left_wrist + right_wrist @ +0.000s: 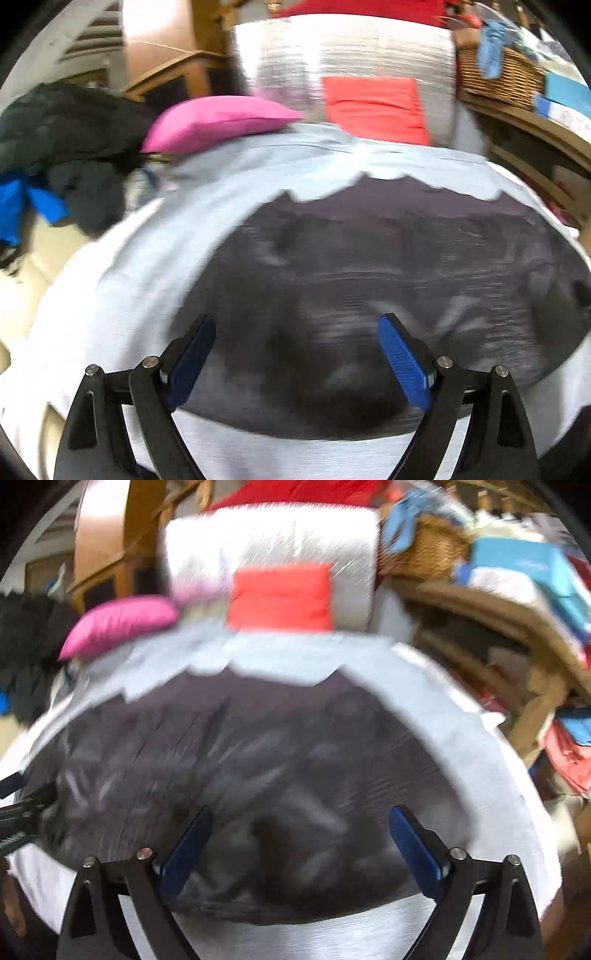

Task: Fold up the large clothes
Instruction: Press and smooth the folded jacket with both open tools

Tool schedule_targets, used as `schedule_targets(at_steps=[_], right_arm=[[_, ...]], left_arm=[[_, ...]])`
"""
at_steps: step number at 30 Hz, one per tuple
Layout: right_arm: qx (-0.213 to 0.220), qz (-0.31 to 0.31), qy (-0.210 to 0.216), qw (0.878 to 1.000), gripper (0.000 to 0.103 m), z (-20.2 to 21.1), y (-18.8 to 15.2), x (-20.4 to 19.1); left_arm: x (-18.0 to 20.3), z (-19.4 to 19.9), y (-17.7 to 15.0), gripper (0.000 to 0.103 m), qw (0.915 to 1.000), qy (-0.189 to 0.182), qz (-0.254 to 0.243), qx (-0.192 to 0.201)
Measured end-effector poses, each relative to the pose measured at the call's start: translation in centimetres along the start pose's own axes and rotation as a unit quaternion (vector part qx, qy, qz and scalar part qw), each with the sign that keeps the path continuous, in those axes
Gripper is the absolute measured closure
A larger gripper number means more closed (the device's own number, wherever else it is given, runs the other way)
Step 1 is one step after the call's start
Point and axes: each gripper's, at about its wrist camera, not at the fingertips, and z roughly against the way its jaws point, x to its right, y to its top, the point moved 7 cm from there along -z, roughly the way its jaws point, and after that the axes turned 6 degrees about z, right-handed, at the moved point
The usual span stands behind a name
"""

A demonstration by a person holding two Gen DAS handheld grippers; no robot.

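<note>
left wrist view: a dark garment [388, 280] is seen spread flat on a pale sheet [140, 258] over a bed or sofa-type surface, w/ its scalloped far edge laid toward the cushions. the left gripper [297, 354] is held above the near part of the garment, jaws spread wide, nothing pinched btwn them; the blue pads [404, 363] are seen clear of the cloth. heavy blur is noted, so fabric detail can't be read.

right wrist view: the same dark garment [240, 775] is shown, more rumpled near the camera. the right gripper [299, 843] is also spread wide over it, w/ no cloth caught btwn the jaws. at the left edge of this view a black part, prob. the other gripper, is glimpsed beside the garment.

a pink pillow [218, 120] and a red cushion [373, 107] are left at the back, apart from the working area, so the garment can be laid out w/o obstruction. a wicker basket [498, 77] is set off to the right, and a dark clothes heap [66, 147] is piled to the left, likely waiting its turn.

it's judged that both grippers are kept open and angled down at the near hem so an edge can be picked on each side; a fold is not yet seen. a clean pinch may be hampered by the bunched cloth under the right gripper.
</note>
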Motion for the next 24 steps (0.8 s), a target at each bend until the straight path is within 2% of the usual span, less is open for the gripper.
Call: schedule_targets(at_steps=[2, 3, 4, 6, 8, 12, 17, 20, 24], right_arm=[[-0.006, -0.008, -0.014, 1.0, 0.005, -0.4, -0.2, 1.5], [-0.026, -0.015, -0.023, 0.999, 0.005, -1.5, -0.9, 2.6], [-0.047, -0.019, -0.029, 0.998, 0.005, -2.5, -1.6, 3.2], [-0.091, -0.035, -0.017, 0.995, 0.004, -4.8, -3.4, 3.9], [-0.092, -0.068, -0.002, 0.993, 0.0, -5.6, -4.1, 4.5], [-0.106, -0.071, -0.004, 0.992, 0.0, -6.0, -3.7, 4.6], [-0.08, -0.054, -0.024, 0.995, 0.0, -3.3, -2.2, 4.8], [-0.036, -0.051, 0.0, 0.998, 0.0, -0.3, 0.1, 3.8], [-0.013, -0.02, 0.052, 0.998, 0.0, 1.2, 1.8, 0.4]], left_arm=[[-1.8, -1.4, -0.9, 0.013, 0.9994, 0.026, 0.01, -0.022], [-2.8, -2.8, -2.0, 0.013, 0.9978, 0.037, 0.018, -0.052], [-3.3, -3.4, -2.7, 0.012, 0.9971, 0.034, 0.025, -0.064], [-3.6, -4.0, -3.4, 0.007, 0.9973, 0.031, 0.027, -0.061], [-3.3, -4.2, -3.3, 0.007, 0.9974, 0.04, 0.017, -0.058], [-3.7, -4.1, -3.3, 0.006, 0.9965, 0.032, 0.035, -0.069], [-4.7, -2.4, -2.2, 0.006, 0.9947, 0.023, 0.064, -0.077], [-4.5, -1.2, -1.7, 0.006, 0.9954, 0.016, 0.068, -0.066], [-3.5, -0.4, -1.3, 0.006, 0.9963, 0.009, 0.061, -0.06]])
